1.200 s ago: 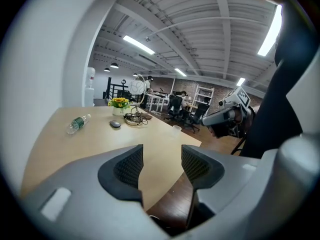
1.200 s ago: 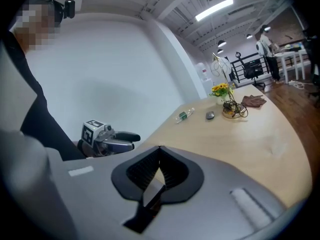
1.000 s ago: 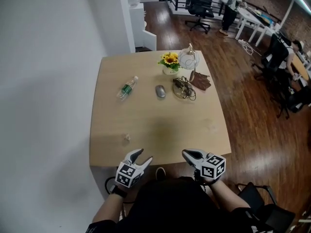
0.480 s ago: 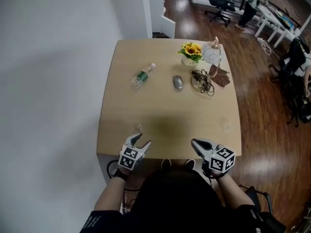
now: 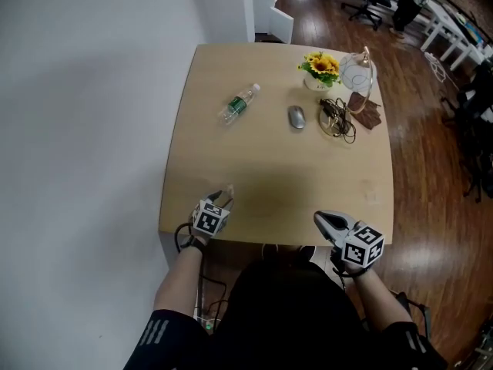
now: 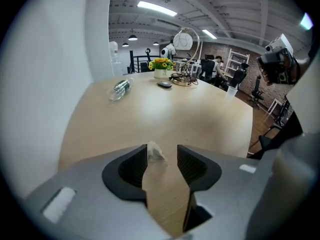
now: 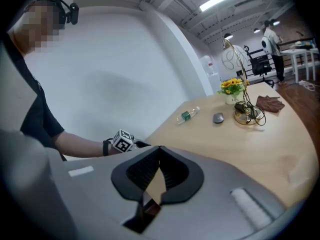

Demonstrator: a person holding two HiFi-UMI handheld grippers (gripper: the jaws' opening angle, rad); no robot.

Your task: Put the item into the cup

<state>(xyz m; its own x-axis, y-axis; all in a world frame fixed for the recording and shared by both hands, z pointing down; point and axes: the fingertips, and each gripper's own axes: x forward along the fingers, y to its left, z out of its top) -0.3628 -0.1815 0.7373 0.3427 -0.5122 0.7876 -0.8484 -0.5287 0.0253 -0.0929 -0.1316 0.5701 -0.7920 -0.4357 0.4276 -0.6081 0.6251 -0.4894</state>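
- A plain white wall (image 5: 92,129) fills the left side. The pale wooden table (image 5: 285,168) stands against it.
- The left gripper (image 6: 162,148) is low over the table's near left corner, and its jaws are closing. The small crumpled whitish item (image 6: 155,155) lies on the tabletop between them. It sits close against the left pad, and the right pad is clear of it.
- A water bottle (image 5: 239,104) lies on its side farther back. Its label is green, but the print is too small to read.
- At the far right part of the table are a grey mouse (image 5: 296,117), a pot of sunflowers (image 5: 322,66) and a ring-shaped lamp (image 5: 358,72). A tangle of cables (image 5: 339,119) and a brown cloth (image 5: 368,119) lie beside them.
- The right gripper (image 7: 159,148) is over the table's near right edge. Its jaw tips are together with nothing between them.
- A clear cup (image 6: 231,90) stands near the table's right edge, well apart from the item.
- Dark plank floor (image 5: 431,176) runs along the right, with office chairs and white desks beyond.
- Each gripper's cube carries black-and-white square markers and no words.
- Only the left gripper view shows the item clearly; in the head view it is a speck. The right gripper view alone shows the person's left forearm (image 7: 80,146) with a dark wristband. It also shows the strip-lit ceiling.
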